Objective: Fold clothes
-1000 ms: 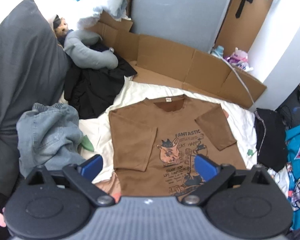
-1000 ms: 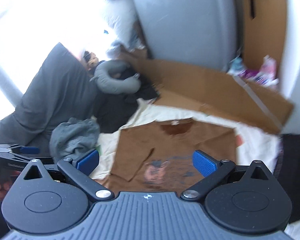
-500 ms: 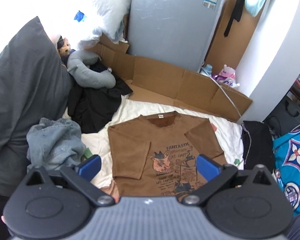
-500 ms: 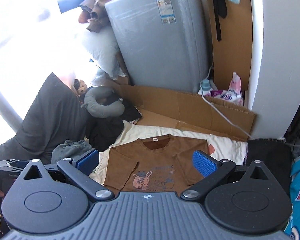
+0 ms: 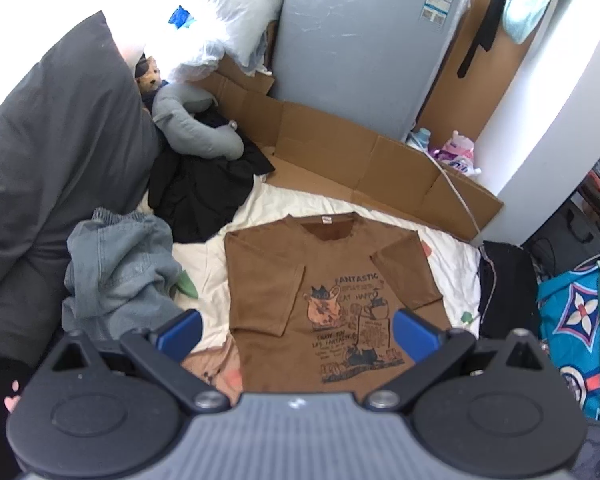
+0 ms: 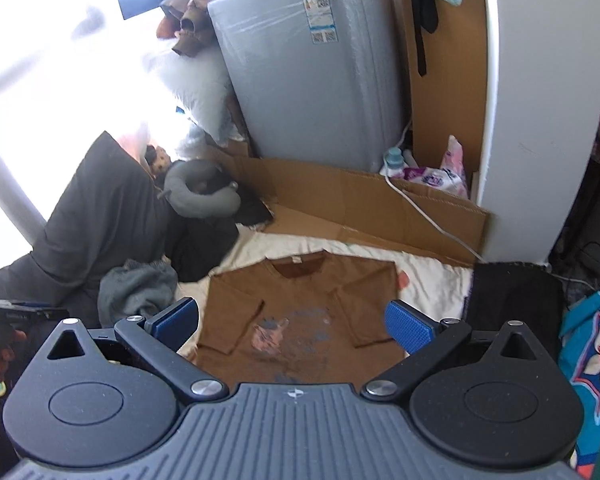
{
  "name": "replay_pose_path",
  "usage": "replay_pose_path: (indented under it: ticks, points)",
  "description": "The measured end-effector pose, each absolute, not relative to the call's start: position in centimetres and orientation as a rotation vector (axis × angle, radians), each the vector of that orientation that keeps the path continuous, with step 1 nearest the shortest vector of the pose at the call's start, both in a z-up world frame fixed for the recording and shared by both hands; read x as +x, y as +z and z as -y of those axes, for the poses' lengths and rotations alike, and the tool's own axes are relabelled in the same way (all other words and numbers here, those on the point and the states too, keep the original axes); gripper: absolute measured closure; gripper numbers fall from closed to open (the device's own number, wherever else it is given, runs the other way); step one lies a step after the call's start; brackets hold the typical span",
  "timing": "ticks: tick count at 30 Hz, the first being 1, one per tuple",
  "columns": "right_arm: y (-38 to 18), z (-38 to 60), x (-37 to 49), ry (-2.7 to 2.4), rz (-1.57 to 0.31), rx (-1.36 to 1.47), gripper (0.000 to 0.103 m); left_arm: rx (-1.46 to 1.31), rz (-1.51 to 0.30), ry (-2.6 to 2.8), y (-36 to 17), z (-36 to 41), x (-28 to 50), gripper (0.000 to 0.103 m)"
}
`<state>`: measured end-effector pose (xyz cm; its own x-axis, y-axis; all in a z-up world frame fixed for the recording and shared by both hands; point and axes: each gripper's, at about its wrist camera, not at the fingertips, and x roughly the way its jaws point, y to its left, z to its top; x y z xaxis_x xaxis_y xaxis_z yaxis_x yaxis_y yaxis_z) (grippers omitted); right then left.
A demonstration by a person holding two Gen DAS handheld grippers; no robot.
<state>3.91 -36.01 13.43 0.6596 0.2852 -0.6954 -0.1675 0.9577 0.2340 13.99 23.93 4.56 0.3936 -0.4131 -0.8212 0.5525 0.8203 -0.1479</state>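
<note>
Left wrist view: left gripper [image 5: 296,330] spread wide, empty, hovering above the lower half of the tee [image 5: 332,280]. Tee flat, print up, on the sheet [image 5: 456,276], collar at 12 o'clock, hem toward 6, hidden under the gripper body. Both sleeves already folded in over the chest. Jeans [image 5: 116,264] bunched at 9 o'clock, apart from the tee; black garment [image 5: 204,196] at 11; cardboard [image 5: 340,156] past the collar at 12. Right wrist view: right gripper [image 6: 292,320] also spread wide, empty, higher and further back. Tee [image 6: 300,304] at centre, slightly blurred, collar at 12, sleeves in. Dark cloth [image 6: 508,300] at 3 o'clock, just beside the sheet. Handling, judged: light, soft, limp cotton, no stiffness, sags if lifted by one point, not fragile, pads should bite easily. Best hold probably the two hem corners at 6 o'clock, one per gripper, pinching every layer, then hem up toward collar; single-layer pinch risks dragging the sleeves open.
</note>
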Motion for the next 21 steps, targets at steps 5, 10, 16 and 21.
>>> replay_pose_path:
  ticks: [5, 10, 16, 21]
  points:
    - [12.7, 38.5, 2.3, 0.222, -0.830, 0.129, 0.001, 0.165, -1.010, -0.599, 3.4, -24.1, 13.2, 0.001]
    - [10.7, 40.7, 0.9, 0.172, -0.848, 0.114, 0.001, 0.187, -1.012, -0.579, 2.2, -24.0, 12.3, 0.001]
    - [4.6, 41.7, -0.4, 0.118, -0.873, 0.100, 0.001, 0.201, -1.052, -0.555, -0.8, -24.0, 11.2, 0.001]
    - [-1.7, 42.9, -0.8, 0.108, -0.918, 0.134, 0.001, 0.197, -1.086, -0.521, -4.8, -24.4, 10.1, 0.001]
